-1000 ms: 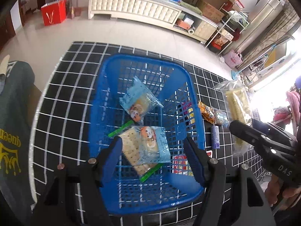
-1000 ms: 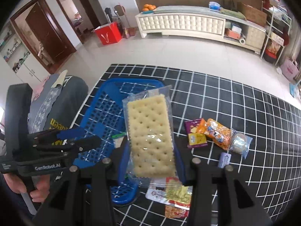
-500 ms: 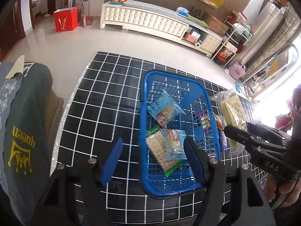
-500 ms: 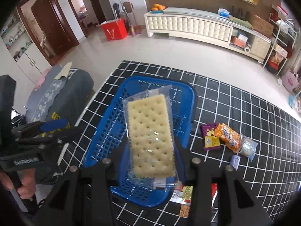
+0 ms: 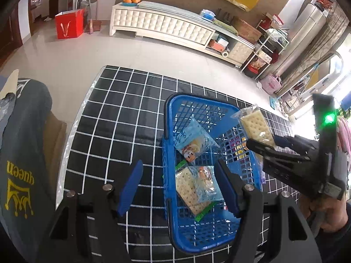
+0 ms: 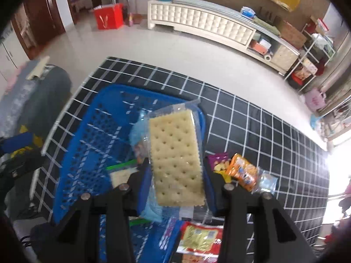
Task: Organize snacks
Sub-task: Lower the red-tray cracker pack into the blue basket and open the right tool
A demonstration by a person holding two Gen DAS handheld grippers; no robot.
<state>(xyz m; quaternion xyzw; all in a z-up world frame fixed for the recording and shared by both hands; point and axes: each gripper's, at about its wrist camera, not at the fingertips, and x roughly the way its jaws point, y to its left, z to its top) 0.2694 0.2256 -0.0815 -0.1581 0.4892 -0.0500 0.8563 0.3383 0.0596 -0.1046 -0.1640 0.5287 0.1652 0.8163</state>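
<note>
Over the basket (image 6: 92, 131), right gripper (image 6: 177, 188) clamps the cracker pack (image 6: 175, 160), its lower end hidden by the fingers; left gripper (image 5: 179, 186) wide, empty, beside basket's left wall.

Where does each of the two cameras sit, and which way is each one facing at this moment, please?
Left wrist: on the left gripper, looking down at the blue basket; its empty open jaws show, plus the right gripper and hand.
Right wrist: on the right gripper, facing basket and checked mat; its jaws grip the cracker pack.
Shared: basket, cracker pack, mat, white cabinet.
</note>
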